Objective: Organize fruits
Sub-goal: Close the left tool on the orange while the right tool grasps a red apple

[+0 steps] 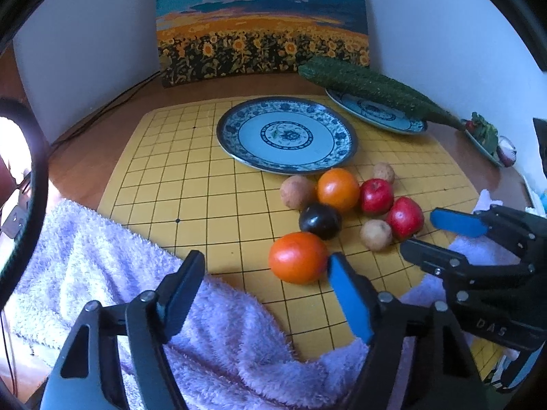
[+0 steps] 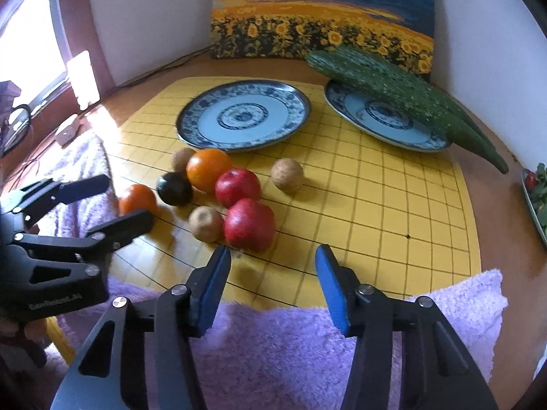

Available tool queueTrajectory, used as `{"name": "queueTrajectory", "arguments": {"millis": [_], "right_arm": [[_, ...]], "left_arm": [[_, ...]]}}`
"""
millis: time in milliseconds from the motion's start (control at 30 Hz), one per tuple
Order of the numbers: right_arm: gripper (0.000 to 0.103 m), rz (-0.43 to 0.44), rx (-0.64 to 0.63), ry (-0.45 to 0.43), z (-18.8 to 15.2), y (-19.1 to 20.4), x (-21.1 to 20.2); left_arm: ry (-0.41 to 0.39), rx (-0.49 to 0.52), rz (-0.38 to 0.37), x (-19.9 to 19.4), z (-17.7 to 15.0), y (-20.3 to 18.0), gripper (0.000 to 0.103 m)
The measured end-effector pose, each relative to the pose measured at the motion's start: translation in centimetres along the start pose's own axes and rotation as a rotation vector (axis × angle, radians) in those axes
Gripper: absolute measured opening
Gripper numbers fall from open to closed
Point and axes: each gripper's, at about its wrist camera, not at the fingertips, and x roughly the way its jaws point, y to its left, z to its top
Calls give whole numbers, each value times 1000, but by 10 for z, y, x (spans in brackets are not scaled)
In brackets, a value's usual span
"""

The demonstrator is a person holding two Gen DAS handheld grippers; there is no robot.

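The fruits sit bunched on the yellow mat [image 1: 164, 177] in front of the empty plate [image 1: 287, 135]. Both grippers, left [image 1: 265, 273] and right [image 2: 273, 270], gape wide and hold nothing. The near orange [image 1: 298, 257] touches the left gripper's blue pad. The fruits look round, smooth and firm, perhaps plastic, so prone to roll; grip across the widest part. The apple [image 2: 249, 223] lies just ahead of the right fingers [image 2: 330, 280].
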Motion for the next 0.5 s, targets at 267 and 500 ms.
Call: {"name": "queueTrajectory", "arguments": {"millis": [267,500], "right_arm": [[42,23,8,-4,8,2,6],[33,48,16,1,11,4,10]], "left_arm": [[3,11,-21,4,3,-4,72],[17,10,-65,8,5,-6,58]]}}
